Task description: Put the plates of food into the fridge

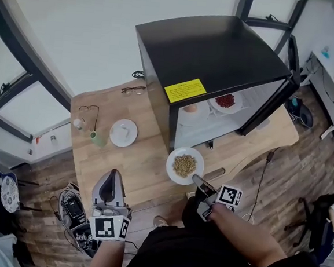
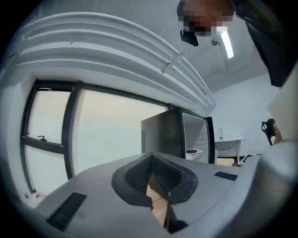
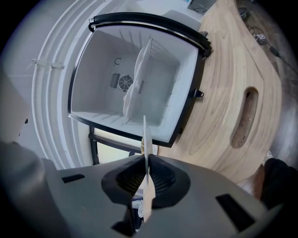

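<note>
Right gripper (image 1: pixel 197 181) clamped on plate (image 1: pixel 175 156) rim only, just before fridge (image 1: pixel 220 59); tilt could spill grain (image 1: pixel 184 165). Left gripper (image 1: pixel 112 177) jaws were together, empty

The fridge (image 1: pixel 214 53) is glossy black outside and white inside, with a yellow label (image 1: pixel 184 90) on its side. The tabletop (image 1: pixel 135 168) is pale wood with a wavy grain, and the floor (image 1: pixel 294 176) is darker brown planking. The front plate (image 1: pixel 173 158) is white under tan-olive food. A second plate (image 1: pixel 123 132) is plain white. Red food (image 1: pixel 225 100) shows on white in the fridge. The cup (image 1: pixel 98 139) is pale green. The left tongs (image 1: pixel 112 177) and right tongs (image 1: pixel 198 180) are grey, with black ribbed pads and black-and-white square markers.
</note>
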{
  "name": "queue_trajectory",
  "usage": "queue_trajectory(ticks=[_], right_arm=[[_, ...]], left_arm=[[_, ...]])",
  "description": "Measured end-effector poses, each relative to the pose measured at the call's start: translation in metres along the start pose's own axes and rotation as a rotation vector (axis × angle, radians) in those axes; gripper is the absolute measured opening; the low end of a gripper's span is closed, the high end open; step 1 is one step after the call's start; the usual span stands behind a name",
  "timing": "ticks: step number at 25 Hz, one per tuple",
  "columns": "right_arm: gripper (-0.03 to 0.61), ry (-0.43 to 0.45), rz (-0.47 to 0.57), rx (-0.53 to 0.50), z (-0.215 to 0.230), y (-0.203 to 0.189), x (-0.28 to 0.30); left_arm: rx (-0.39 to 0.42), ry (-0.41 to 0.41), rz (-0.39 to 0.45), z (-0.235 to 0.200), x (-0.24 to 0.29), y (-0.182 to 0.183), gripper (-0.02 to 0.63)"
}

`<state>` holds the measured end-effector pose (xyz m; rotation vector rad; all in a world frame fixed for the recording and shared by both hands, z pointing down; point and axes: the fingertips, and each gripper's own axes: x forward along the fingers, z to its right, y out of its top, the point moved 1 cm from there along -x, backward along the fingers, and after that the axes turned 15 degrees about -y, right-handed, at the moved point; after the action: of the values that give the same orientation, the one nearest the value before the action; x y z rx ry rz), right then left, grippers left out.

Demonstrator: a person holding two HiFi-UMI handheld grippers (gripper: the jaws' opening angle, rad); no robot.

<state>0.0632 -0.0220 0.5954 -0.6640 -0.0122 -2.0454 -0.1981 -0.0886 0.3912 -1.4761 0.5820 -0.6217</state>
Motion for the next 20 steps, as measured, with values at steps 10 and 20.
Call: queue_trajectory(ticks=[10,20], right_arm=[[0.037,-0.016,0.016,0.019,0.019,0.055,0.003],[0.037,-0.065,-0.043,0.014,0.032,0.095,0.043]], left_arm=[[0.022,-0.040,-0.009,0.012,0.068,0.007,0.005],[0.054,0.024,-0.044,-0.001,0.099,0.017,0.005]])
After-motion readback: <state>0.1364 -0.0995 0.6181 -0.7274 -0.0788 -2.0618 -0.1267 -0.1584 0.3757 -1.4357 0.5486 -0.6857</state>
